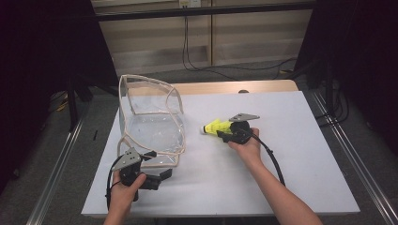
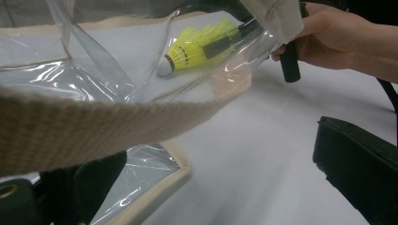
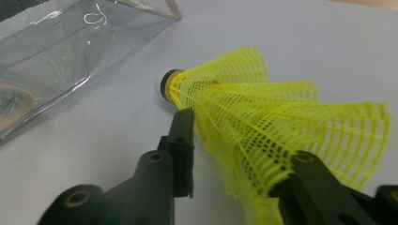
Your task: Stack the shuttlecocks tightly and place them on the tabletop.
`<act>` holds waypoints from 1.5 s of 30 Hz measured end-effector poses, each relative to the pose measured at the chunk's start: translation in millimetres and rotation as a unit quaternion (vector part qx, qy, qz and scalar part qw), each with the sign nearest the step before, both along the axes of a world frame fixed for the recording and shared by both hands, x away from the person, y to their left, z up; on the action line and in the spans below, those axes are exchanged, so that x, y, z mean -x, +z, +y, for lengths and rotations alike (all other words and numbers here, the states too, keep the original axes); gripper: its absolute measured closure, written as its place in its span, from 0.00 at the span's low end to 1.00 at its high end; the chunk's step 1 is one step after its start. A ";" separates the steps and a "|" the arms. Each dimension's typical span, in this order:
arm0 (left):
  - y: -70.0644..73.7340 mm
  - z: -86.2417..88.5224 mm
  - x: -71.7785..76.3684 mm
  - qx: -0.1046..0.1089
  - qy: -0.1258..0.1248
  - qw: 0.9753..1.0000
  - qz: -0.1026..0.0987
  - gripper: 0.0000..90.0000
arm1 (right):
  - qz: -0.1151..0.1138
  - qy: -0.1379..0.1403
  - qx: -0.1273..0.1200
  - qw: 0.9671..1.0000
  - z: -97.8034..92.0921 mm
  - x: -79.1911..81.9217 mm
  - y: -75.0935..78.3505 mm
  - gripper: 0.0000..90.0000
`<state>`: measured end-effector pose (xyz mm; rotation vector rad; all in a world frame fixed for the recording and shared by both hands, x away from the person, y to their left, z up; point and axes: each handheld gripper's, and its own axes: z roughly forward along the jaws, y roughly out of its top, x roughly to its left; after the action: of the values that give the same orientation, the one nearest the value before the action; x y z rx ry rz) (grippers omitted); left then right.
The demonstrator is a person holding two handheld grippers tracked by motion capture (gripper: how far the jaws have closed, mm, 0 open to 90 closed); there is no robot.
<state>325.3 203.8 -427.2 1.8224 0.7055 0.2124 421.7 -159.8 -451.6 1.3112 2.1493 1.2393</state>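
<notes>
A yellow mesh shuttlecock (image 1: pixel 215 126) with a white cork tip sits in my right gripper (image 1: pixel 225 133), which is shut on its skirt, low over the white table right of centre. In the right gripper view the shuttlecock (image 3: pixel 263 112) lies between the two black jaws of my right gripper (image 3: pixel 239 164), cork pointing away toward the bag. A clear plastic bag (image 1: pixel 150 126) with beige trim stands open at the left. My left gripper (image 1: pixel 157 165) is open at the bag's near corner. In the left gripper view, beige strap (image 2: pixel 94 126) crosses before my left gripper (image 2: pixel 216 150), and the shuttlecock (image 2: pixel 197 47) shows through the plastic.
The white tabletop (image 1: pixel 291 154) stretches right and toward me; its wooden far edge (image 1: pixel 225 87) lies beyond the bag. Metal rails (image 1: pixel 347 154) run along both sides of the table. Black cables trail from both grippers across the near part.
</notes>
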 end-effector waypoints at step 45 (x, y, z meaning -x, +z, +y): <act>-0.4 4.8 1.3 0.003 0.009 1.000 -0.001 0.04 | -0.004 0.003 -0.010 1.000 -3.1 -3.1 13.9 0.90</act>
<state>324.0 208.6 -427.6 1.8115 0.7204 0.2231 424.9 -162.9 -437.7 1.3063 2.1415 1.2692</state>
